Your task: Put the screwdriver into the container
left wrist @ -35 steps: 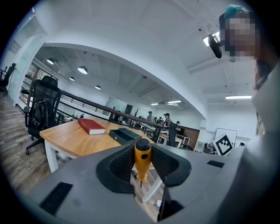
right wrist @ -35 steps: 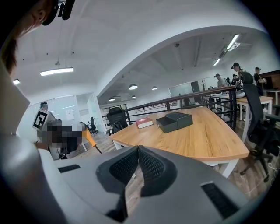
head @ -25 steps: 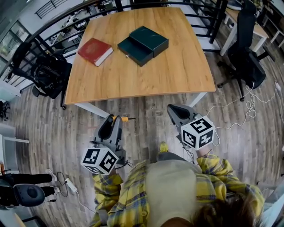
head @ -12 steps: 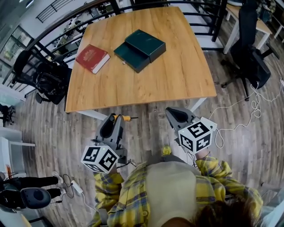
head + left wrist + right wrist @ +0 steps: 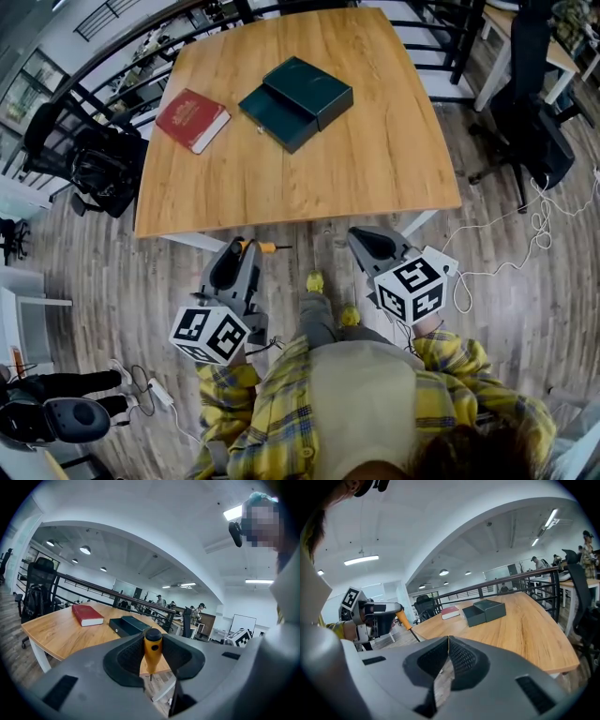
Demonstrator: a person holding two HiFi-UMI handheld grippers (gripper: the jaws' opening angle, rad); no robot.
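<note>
The orange-handled screwdriver (image 5: 153,649) is gripped by its handle between the pads of the left gripper (image 5: 153,659), crosswise to the jaws. The thin shaft is thus left sticking out to one side, free to be lowered first. In the head view this gripper is held over the wooden floor (image 5: 84,272), just short of the near edge of the wooden table (image 5: 375,159). The tool is therefore well apart from the container, a dark green box (image 5: 295,91) lying on the far half of the table near a red book (image 5: 192,119). The box shows an open tray at its near-left end (whether the raised part behind is a lid or a second section cannot be told). The right gripper (image 5: 448,654) is carried alongside with its jaws pressed together on nothing, presumably kept out of the way since one grip suffices. The task is judged to be at the carrying stage: a reach across the table is called for, with the shaft lined up along the open tray before release.
</note>
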